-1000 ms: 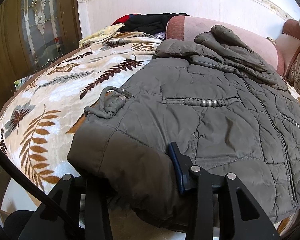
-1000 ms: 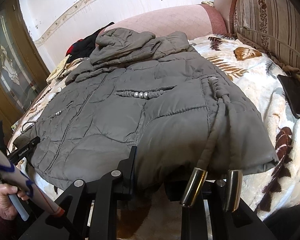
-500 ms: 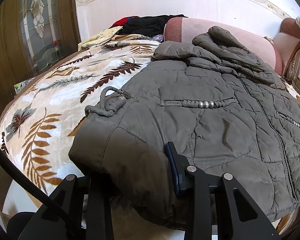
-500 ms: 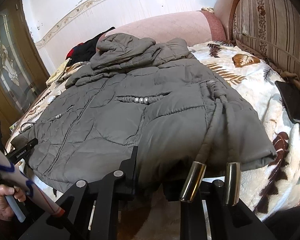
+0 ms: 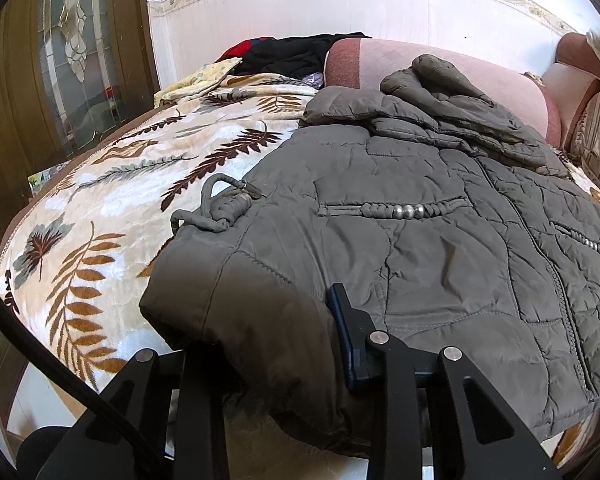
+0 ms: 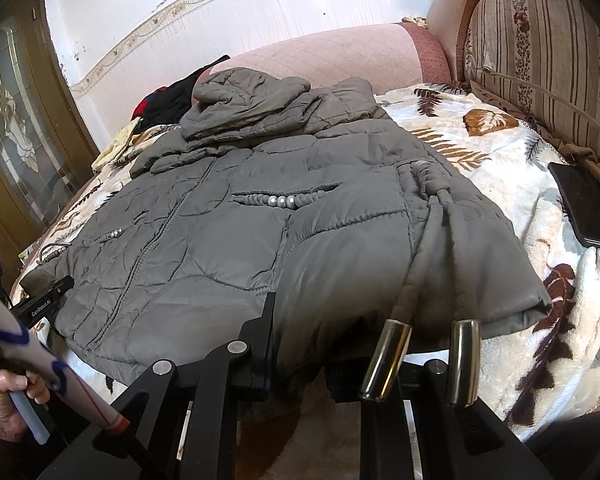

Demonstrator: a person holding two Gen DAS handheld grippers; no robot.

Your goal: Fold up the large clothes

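Observation:
A large grey quilted hooded jacket [image 5: 400, 248] lies front up on a leaf-patterned blanket [image 5: 112, 208], hood toward the far wall. It also fills the right wrist view [image 6: 260, 232]. My left gripper [image 5: 268, 344] straddles the jacket's bottom hem at its left corner; the hem fills the gap between the jaws. My right gripper [image 6: 300, 344] straddles the hem near the right corner, with cloth between its jaws. Two drawstring cords with metal tips [image 6: 384, 364] hang over the right gripper.
A pink bolster [image 6: 340, 52] and a striped cushion [image 6: 540, 48] stand behind the jacket. A dark phone [image 6: 588, 204] lies on the blanket at right. Dark and red clothes [image 5: 292, 52] are piled at the far left. A wooden door [image 5: 60, 60] is at left.
Both grippers have lifted slightly and pulled the hem a little toward me; the jacket otherwise lies as before.

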